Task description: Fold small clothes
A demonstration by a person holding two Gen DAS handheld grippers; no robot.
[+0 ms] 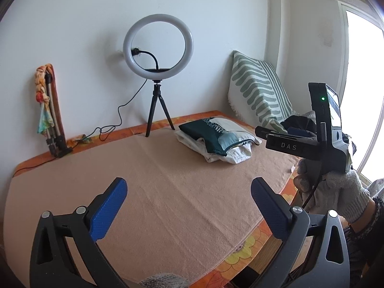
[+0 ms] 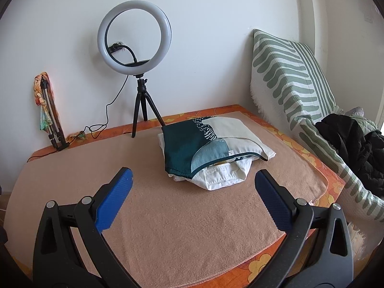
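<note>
A small stack of folded clothes (image 1: 216,141) lies on the peach blanket (image 1: 148,182) at the far right of the table. A dark green and cream patterned piece (image 2: 199,146) lies on top of white garments (image 2: 223,177). My left gripper (image 1: 189,192) is open and empty above the blanket's near part. My right gripper (image 2: 194,189) is open and empty, just short of the stack. The right gripper also shows in the left wrist view (image 1: 278,136), held in a gloved hand at the table's right edge.
A ring light on a black tripod (image 2: 141,100) stands at the back near the wall, its cable trailing left. A folded tripod wrapped in cloth (image 2: 48,115) leans at the back left. A green striped cushion (image 2: 292,76) and dark clothes (image 2: 355,144) lie to the right.
</note>
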